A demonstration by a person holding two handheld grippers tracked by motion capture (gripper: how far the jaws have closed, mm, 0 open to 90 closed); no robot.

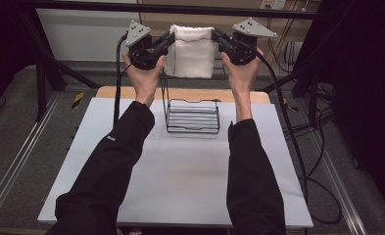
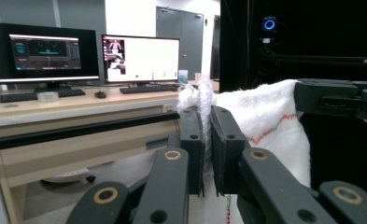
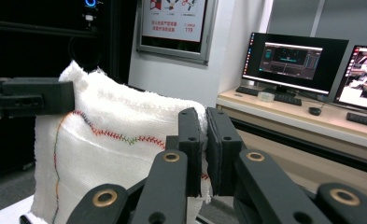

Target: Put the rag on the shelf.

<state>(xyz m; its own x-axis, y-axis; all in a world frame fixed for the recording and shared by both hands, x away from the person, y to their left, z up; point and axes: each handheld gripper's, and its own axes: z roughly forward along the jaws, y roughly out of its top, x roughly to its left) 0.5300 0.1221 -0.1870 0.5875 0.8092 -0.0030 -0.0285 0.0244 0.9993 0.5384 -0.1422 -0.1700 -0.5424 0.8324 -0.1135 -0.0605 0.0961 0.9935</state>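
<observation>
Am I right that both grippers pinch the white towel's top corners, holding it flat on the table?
Not quite: the white towel is not on the table. The left gripper and right gripper hold it hanging in the air above the wire rack, as the high view shows.

Evenly lit from overhead, white table point(image 1: 180, 166) bright, only soft shadows beneath the sleeves. Dark and murky around that table. Glowing monitors point(image 2: 97, 58) slightly blown out; near jaws softly blurred.
</observation>
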